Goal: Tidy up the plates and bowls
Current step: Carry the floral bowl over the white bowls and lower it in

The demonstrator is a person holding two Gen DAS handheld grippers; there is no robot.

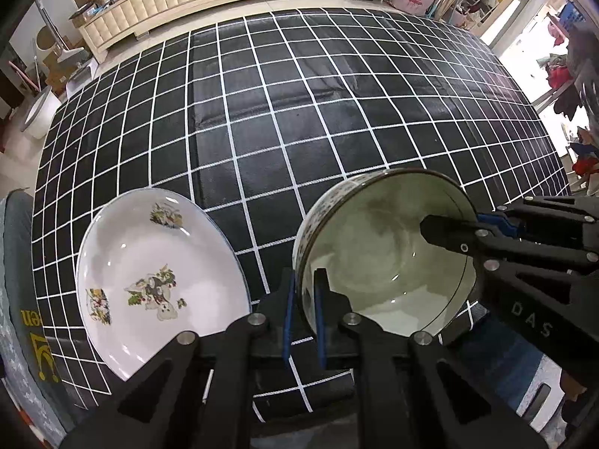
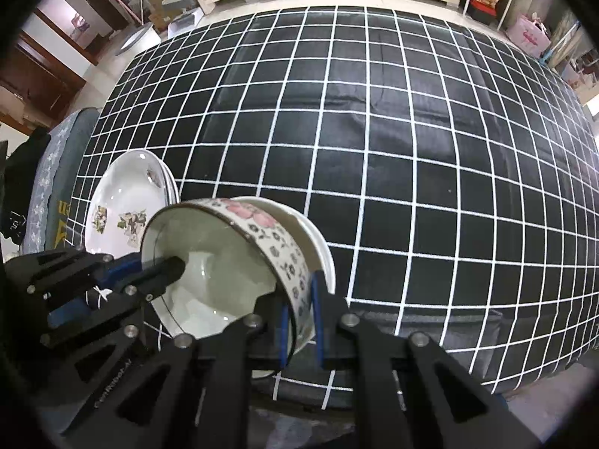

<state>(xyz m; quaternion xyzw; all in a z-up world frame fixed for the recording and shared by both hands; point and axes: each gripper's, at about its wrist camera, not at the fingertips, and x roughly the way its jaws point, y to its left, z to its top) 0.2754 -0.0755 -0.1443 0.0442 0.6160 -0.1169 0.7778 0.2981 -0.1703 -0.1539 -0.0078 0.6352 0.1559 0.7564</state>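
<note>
Two grippers clamp opposite sides of one floral bowl (image 2: pixel 262 247), tipped on its side above the near edge of the black grid cloth (image 1: pixel 299 112): the left gripper (image 1: pixel 304 318) pinches the rim nearest its camera, the right gripper (image 2: pixel 301 321) the opposite wall, apparently sharing the load. A second white rim peeks behind the bowl, suggesting nested bowls. Flowered plates (image 2: pixel 127 202) sit stacked by the cloth's near-left edge, the likely destination.

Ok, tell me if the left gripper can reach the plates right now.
Probably not yet: the left gripper is shut on the bowl rim, the right gripper on the opposite side. The plates lie just left of it, only checked cloth between, so the way looks free once it lets go.
</note>
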